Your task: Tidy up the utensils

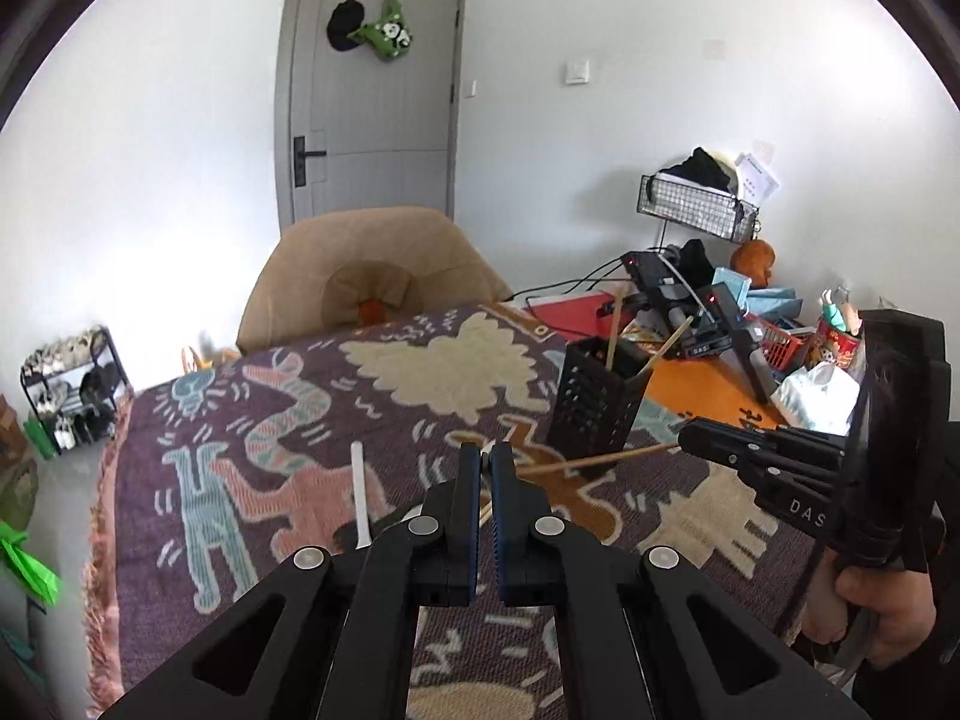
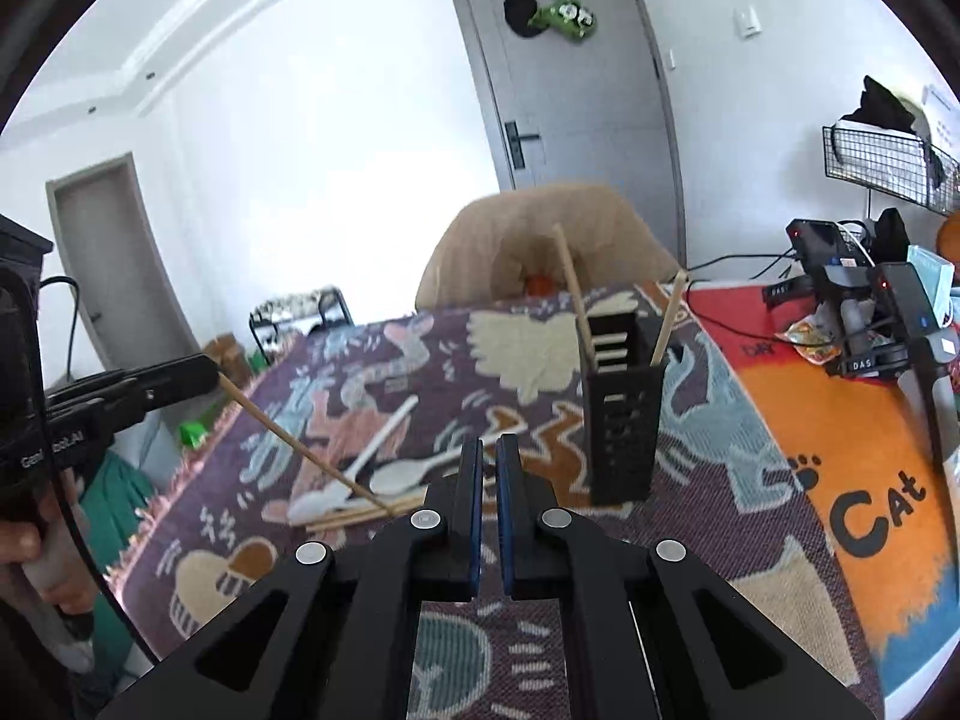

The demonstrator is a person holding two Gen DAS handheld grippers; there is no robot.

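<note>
White walls frame a grey door (image 1: 369,96); a tan chair (image 1: 372,276) stands behind the surface, a shoe rack (image 1: 72,390) on the grey floor, a wire shelf (image 1: 699,204) at right.

Bowl of white spoon (image 1: 359,489) hidden behind left gripper (image 1: 486,459). Lower ends of upright sticks (image 2: 574,294) out of sight inside black holder (image 2: 624,438). One end of chopstick (image 1: 600,459) buried in right gripper (image 1: 684,440). Right hand (image 1: 876,618) cut by picture edge.
</note>
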